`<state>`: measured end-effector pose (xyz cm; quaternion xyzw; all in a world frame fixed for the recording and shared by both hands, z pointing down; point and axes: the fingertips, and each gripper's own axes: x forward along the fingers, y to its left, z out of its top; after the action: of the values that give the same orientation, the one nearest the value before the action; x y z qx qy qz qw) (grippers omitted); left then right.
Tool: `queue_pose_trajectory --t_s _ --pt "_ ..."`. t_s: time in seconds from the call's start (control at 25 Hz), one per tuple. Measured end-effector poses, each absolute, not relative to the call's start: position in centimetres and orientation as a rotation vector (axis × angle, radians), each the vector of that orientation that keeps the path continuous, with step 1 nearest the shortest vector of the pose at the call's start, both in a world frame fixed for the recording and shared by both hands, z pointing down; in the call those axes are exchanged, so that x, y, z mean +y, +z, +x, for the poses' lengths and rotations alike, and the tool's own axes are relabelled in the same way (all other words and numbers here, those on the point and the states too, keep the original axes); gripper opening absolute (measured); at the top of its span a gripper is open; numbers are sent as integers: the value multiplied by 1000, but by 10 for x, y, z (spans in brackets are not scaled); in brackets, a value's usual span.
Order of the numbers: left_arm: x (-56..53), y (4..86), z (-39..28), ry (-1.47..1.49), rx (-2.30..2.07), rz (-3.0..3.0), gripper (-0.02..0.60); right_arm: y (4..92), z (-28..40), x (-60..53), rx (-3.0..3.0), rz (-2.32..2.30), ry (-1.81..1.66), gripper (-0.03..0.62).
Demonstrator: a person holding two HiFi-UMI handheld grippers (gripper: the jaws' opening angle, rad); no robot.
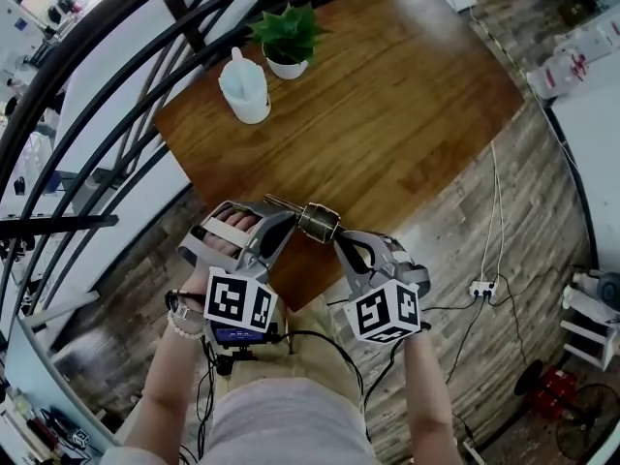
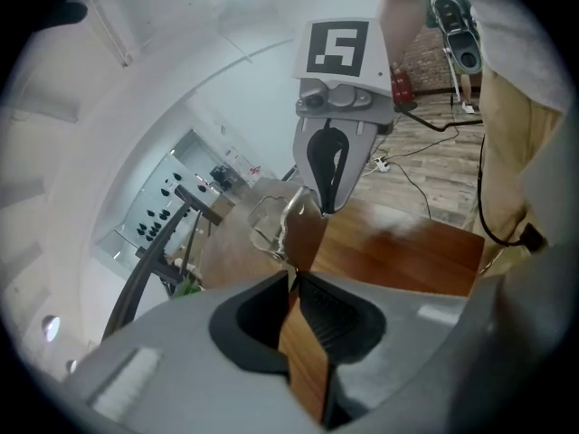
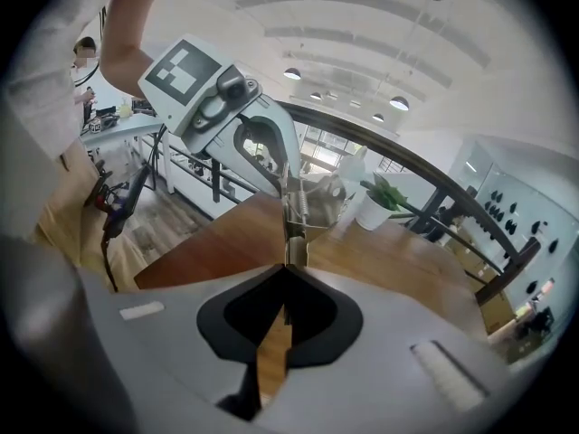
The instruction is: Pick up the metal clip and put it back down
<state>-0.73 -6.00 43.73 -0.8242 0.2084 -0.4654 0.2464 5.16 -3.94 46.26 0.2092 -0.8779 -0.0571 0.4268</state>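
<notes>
Metal clip [image 1: 318, 221] was held between the two claws, above the near corner of the wooden surface [image 1: 407, 105]. The left claw [image 2: 292, 278] was closed on one end of the clip, its tips pressed together on a thin metal edge. The right claw [image 3: 288, 262] was closed on the opposite end, pinching a flat tab just short of the clip's spring. Both claws pointed toward each other and slanted downward, with the clip bridging the gap between their tips. At the far left of the surface stood a white jug [image 1: 244, 87] and, just beside it, a potted plant [image 1: 288, 39], both well apart from the clip. A power strip [image 1: 481, 287] lay on the wooden floor to the right.
</notes>
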Motion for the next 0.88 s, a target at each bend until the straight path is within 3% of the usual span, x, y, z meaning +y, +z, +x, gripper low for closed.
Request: queue_pose_trajectory --t_s 0.88 --pt "-51 522 -14 -1352 468 -2386 44 538 42 -25 -2178 410 64 29"
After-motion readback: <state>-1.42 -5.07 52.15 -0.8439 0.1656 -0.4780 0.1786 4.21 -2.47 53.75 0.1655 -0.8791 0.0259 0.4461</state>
